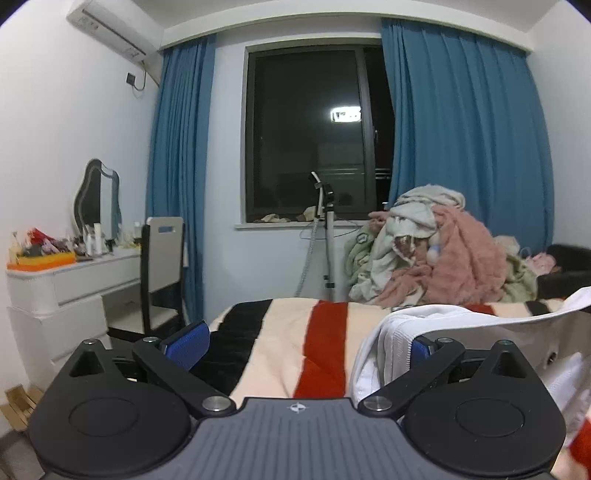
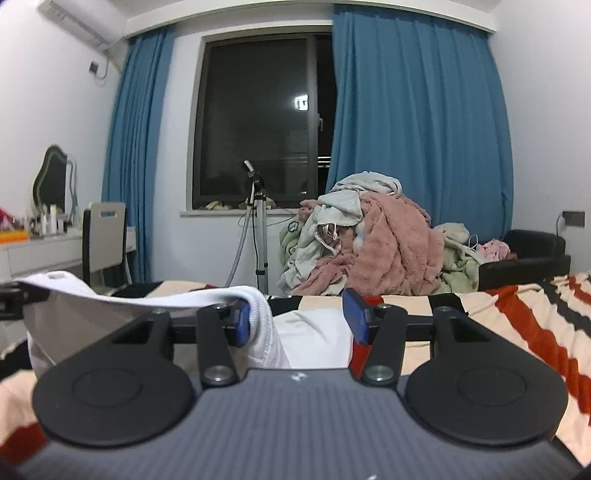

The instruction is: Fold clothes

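Low in the left wrist view, left gripper [image 1: 306, 339] with black arms and blue-padded fingers spread wide; left pad [image 1: 188, 341] bare over the bed, right pad [image 1: 419, 349] half hidden behind a white ribbed-hem garment [image 1: 388, 339] draped against it at lower right. Whether that pad touches the cloth, impossible to tell. Nothing pinched between the two pads.

Low in the right wrist view, right gripper [image 2: 295, 319] parted to a middling gap. White garment [image 2: 258, 317] hanging over the left pad [image 2: 242, 323] and stretching off to the left edge of the frame; right pad [image 2: 354, 317] standing clear, not pressing on the cloth. More white fabric lying in the gap, low on the bed.

Beneath both, a cream blanket with red and black stripes [image 1: 280, 339] covering the bed.

Further back, right of centre, a heap of pink, pale green and grey clothes [image 2: 369, 240]. Left of it, a slim metal stand with a hose [image 2: 258, 229]. At the left edge, a white dressing table with a wavy mirror [image 1: 74, 273] and a chair [image 1: 162, 269] beside it.

Farthest, a dark window [image 2: 255, 122] flanked by blue curtains [image 2: 417, 122], and a white air conditioner [image 1: 114, 26] in the upper left corner.
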`<state>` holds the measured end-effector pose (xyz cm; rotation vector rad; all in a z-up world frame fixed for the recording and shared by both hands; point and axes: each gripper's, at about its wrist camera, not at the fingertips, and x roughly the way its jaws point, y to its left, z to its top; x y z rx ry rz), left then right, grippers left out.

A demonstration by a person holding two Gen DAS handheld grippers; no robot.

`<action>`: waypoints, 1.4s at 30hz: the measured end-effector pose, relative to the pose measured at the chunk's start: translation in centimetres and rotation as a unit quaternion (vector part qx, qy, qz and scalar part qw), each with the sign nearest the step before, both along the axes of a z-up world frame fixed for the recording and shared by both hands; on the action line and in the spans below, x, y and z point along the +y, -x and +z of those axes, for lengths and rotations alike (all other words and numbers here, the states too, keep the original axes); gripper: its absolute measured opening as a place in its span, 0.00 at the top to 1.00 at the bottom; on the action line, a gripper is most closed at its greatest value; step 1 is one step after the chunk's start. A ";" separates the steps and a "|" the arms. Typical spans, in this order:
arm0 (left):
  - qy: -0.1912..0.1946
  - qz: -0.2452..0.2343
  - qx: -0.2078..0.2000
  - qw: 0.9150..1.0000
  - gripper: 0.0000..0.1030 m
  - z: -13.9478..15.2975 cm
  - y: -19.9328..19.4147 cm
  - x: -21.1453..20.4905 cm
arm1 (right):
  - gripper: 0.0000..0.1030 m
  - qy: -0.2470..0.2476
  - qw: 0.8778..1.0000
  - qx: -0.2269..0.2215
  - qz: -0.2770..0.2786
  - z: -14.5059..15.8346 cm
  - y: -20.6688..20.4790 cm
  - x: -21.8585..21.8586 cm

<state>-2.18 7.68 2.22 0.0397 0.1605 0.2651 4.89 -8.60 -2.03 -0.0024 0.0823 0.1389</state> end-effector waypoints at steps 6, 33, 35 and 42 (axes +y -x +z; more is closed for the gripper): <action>0.012 0.033 -0.007 0.999 0.00 0.3 -2.1 1.6 | 0.36 0.033 0.992 0.121 0.022 -2.8 -2.4 0.4; 0.172 0.046 0.083 0.981 0.00 -0.3 2.8 5.9 | 0.24 -0.048 0.987 -0.011 -0.153 -0.5 7.9 -1.4; 0.172 0.035 0.049 0.983 0.00 2.0 3.8 6.0 | 0.24 -0.041 0.987 -0.024 -0.154 1.4 8.2 -1.8; 0.161 0.010 -0.069 0.984 0.00 19.2 5.6 5.7 | 0.24 -0.078 0.987 -0.106 -0.095 16.0 10.2 -4.2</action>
